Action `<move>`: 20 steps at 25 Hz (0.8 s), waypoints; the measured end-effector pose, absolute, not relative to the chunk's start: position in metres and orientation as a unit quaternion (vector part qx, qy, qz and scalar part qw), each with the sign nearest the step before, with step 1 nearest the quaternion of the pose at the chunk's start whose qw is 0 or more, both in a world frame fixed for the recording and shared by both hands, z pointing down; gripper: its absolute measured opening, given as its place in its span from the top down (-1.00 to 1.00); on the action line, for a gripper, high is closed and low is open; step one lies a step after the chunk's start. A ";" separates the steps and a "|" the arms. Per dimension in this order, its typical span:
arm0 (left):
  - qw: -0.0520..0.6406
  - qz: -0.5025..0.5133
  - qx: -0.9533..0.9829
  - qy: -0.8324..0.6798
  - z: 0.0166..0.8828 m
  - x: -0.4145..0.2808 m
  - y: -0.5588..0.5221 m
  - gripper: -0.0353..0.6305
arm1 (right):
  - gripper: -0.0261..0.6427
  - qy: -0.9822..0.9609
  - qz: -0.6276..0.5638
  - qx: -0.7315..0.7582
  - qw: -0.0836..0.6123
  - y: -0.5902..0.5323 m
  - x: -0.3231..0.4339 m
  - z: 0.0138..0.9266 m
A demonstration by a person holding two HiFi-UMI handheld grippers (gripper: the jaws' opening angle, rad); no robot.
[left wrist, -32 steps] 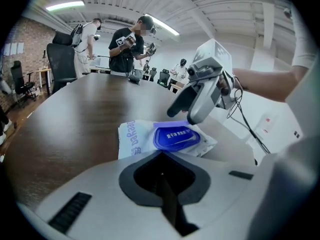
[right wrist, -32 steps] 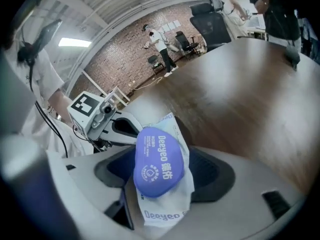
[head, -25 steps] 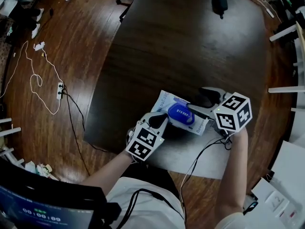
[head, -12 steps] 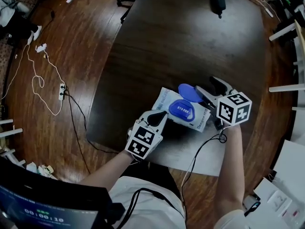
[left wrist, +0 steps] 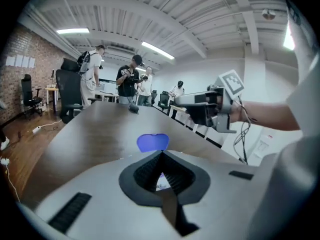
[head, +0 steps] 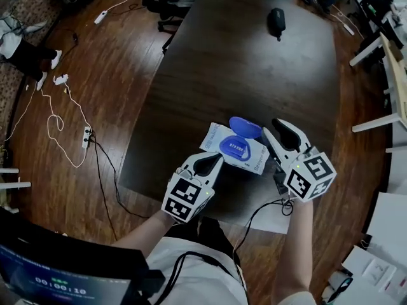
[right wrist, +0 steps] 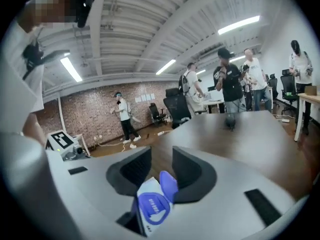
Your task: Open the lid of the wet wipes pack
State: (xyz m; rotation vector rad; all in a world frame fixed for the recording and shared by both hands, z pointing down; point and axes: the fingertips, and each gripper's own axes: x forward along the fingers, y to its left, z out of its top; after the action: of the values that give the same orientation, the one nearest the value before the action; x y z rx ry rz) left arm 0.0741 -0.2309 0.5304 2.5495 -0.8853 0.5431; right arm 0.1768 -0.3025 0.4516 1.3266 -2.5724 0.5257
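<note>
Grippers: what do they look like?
The left gripper and right gripper are pale grey shells with black-lined jaws, each bearing a white cube of black square markers. A black cable trails from the right one, whose empty jaws have just been closing. The person's top is white.

A dark table (head: 254, 62) fills the middle of the head view. A black mouse (head: 276, 19) lies on it at 12 o'clock, near the far edge. On the wood floor (head: 127, 56) at 9 o'clock, a white cable (head: 49, 122) loops beside a power strip (head: 85, 136). A monitor (head: 57, 278) shows at 7 o'clock. People (right wrist: 231, 84) stand past the table's far end, and a brick wall (right wrist: 95, 111) rises behind.
</note>
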 end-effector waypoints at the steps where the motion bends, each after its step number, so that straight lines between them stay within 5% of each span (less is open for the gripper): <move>1: 0.187 0.186 0.911 -0.317 0.518 0.074 -0.229 0.90 | 0.58 -0.869 0.170 0.458 0.076 -0.289 0.179 0.433; 9: 0.139 0.120 0.918 -0.350 0.415 0.067 -0.186 0.90 | 0.89 -0.840 0.148 0.522 -0.027 -0.156 0.200 0.355; 20: 0.110 0.002 0.921 -0.373 0.311 0.046 -0.129 0.90 | 0.90 -0.847 0.082 0.523 -0.039 -0.066 0.198 0.316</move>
State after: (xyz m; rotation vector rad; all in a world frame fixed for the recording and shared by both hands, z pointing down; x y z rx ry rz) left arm 0.0461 -0.1290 0.3107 2.7079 -1.0947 0.0061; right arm 0.1975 -0.0662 0.3157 1.6849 -2.7300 0.2642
